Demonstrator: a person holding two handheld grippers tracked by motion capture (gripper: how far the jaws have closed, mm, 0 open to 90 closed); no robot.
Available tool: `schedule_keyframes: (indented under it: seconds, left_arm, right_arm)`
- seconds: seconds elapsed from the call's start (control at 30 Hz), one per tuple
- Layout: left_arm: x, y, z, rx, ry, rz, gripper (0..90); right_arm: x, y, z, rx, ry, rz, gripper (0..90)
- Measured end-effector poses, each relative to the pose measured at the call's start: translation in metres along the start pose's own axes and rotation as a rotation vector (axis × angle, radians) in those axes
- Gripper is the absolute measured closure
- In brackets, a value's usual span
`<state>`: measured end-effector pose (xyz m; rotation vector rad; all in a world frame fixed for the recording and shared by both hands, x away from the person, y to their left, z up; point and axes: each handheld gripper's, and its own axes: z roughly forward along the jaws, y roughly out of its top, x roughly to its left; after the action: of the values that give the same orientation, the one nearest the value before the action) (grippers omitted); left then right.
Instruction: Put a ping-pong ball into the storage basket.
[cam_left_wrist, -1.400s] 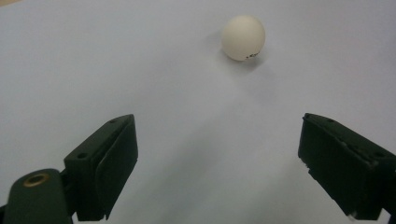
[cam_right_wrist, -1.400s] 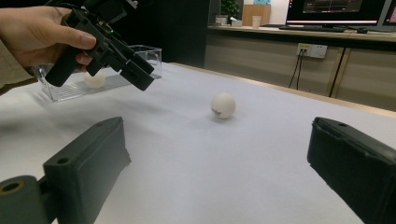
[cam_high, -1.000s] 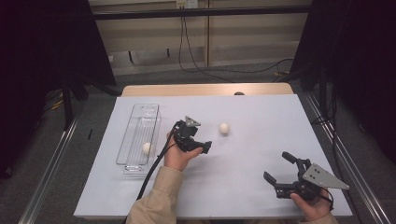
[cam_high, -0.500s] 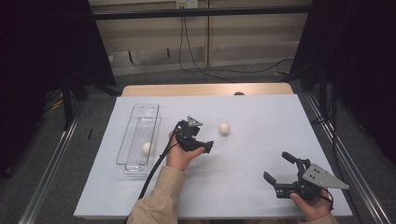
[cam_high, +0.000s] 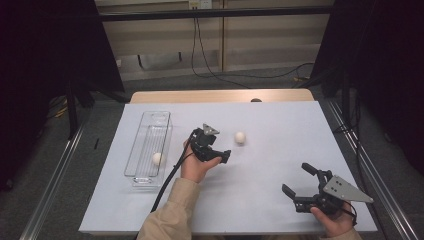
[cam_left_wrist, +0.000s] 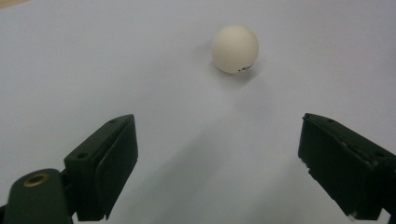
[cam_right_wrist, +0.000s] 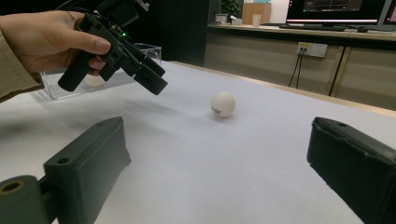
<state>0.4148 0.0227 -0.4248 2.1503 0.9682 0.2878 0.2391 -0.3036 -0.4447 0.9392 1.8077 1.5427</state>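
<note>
Since the left gripper (cam_high: 220, 150) hangs near the ball (cam_high: 240, 137) with fingers (cam_left_wrist: 105, 170) wide and empty, a clumsy close could roll it across the surface (cam_high: 270, 195)

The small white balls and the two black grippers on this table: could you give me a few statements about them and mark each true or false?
1. One small white ball lies loose on the white table. True.
2. The left gripper holds that ball. False: it is open, the ball ahead of it.
3. Another white ball sits in the clear plastic tray. True.
4. The right gripper is shut. False: its jaws stand apart, empty.
</note>
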Motion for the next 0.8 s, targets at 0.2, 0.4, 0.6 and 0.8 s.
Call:
schedule_keyframes:
  seconds: [0.2,0.4,0.6,0.8]
  left_arm:
    - [-0.001,0.001,0.004,0.003,0.001,0.010,12.1]
    - [-0.003,0.003,0.007,0.001,0.000,0.011,12.1]
    - [-0.005,0.006,0.010,-0.001,0.001,0.019,12.1]
    - [-0.006,0.008,0.014,-0.010,-0.002,0.009,12.1]
  right_arm:
    - [0.000,0.000,0.000,0.003,0.001,0.001,4.4]
    - [0.000,0.000,0.000,0.000,0.001,-0.001,4.4]
    - [0.000,0.000,0.000,0.000,-0.001,0.003,4.4]
    - [0.000,0.000,0.000,0.000,-0.001,0.002,4.4]
